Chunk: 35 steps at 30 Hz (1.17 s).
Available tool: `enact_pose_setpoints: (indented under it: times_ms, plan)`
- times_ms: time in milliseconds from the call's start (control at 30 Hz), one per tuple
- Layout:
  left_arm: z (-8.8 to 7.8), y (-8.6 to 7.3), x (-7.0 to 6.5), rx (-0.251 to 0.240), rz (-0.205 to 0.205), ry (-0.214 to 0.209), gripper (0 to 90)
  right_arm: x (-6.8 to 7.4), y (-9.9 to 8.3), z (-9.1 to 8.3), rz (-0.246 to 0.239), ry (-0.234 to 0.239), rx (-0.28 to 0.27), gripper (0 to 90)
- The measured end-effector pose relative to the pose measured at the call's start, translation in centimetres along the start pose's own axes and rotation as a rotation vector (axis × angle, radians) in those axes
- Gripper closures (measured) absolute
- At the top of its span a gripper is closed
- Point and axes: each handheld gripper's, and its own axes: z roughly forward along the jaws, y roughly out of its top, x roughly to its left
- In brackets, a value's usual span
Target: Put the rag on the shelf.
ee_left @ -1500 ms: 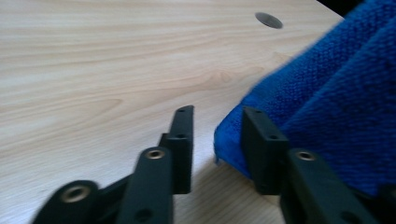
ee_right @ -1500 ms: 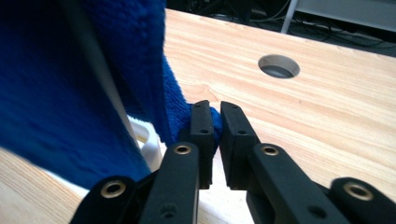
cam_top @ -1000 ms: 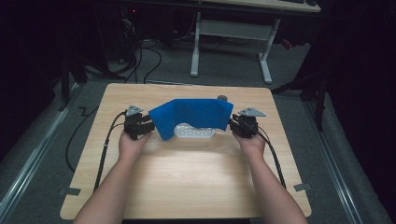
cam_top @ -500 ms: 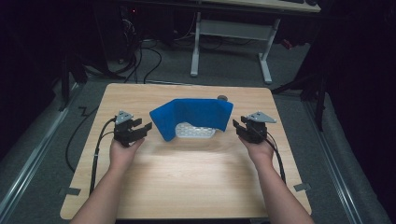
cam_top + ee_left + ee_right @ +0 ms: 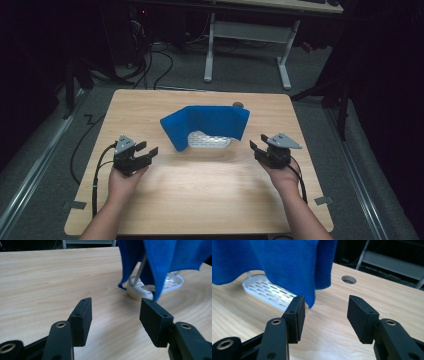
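Two hands have drawn back toward the near side of the wooden table [image 5: 210,195], and that is the news here: a second ago we held both grippers at the ends of the blue cloth [image 5: 207,125], and now each stands well apart from it. Nearest us on the left, the left gripper [image 5: 145,150] rests low over bare wood, its jaws having just been opening, wide now with nothing between them. On the right, the right gripper [image 5: 256,146] mirrors it, its jaws likewise having just been opening, spread and empty; in its own view the cloth's corner hangs just beyond the left jaw without touching it. Farther in, at the table's middle, the cloth hangs draped in a three-sided screen over a white slotted rack [image 5: 210,141], whose thin upright post [image 5: 138,271] shows under the fabric in the left gripper view. Beyond that, a round hole [image 5: 349,279] sits in the far part of the tabletop. We judge the hanging done: the cloth holds its place unaided, and our release and retreat read as the closing move, with nothing left to correct unless the drape slips
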Motion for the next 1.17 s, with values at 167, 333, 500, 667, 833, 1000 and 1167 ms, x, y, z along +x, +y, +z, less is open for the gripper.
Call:
enact_pose_setpoints:
  times_ms: [167, 333, 500, 667, 833, 1000, 1167]
  plan:
    - [-1.5, -1.3, -1.1, 0.002, 0.001, -0.024, 43.2, 1.1, -1.4, -1.5, -0.008, 0.013, 0.013, 44.7]
    - [-2.4, -3.1, -2.7, 0.035, 0.027, -0.044, 42.6, 2.5, -3.1, -2.9, -0.015, 0.031, 0.022, 43.2]
    - [-3.5, -5.2, -4.6, 0.080, 0.067, -0.063, 40.8, 3.9, -4.8, -3.9, -0.016, 0.050, 0.046, 40.3]
    - [-5.1, -7.3, -6.3, 0.144, 0.076, -0.088, 39.0, 5.3, -6.8, -5.4, 0.006, 0.048, 0.056, 38.5]
    - [-5.6, -7.7, -6.6, 0.184, 0.115, -0.078, 37.5, 6.2, -8.0, -5.9, -0.042, 0.052, 0.096, 37.4]
    - [-5.1, -7.8, -6.1, 0.193, 0.084, -0.091, 37.4, 6.3, -7.9, -5.4, -0.043, 0.059, 0.103, 37.0]
    - [-5.2, -7.7, -5.9, 0.186, 0.070, -0.087, 37.3, 6.0, -8.2, -5.5, -0.043, 0.054, 0.110, 37.2]
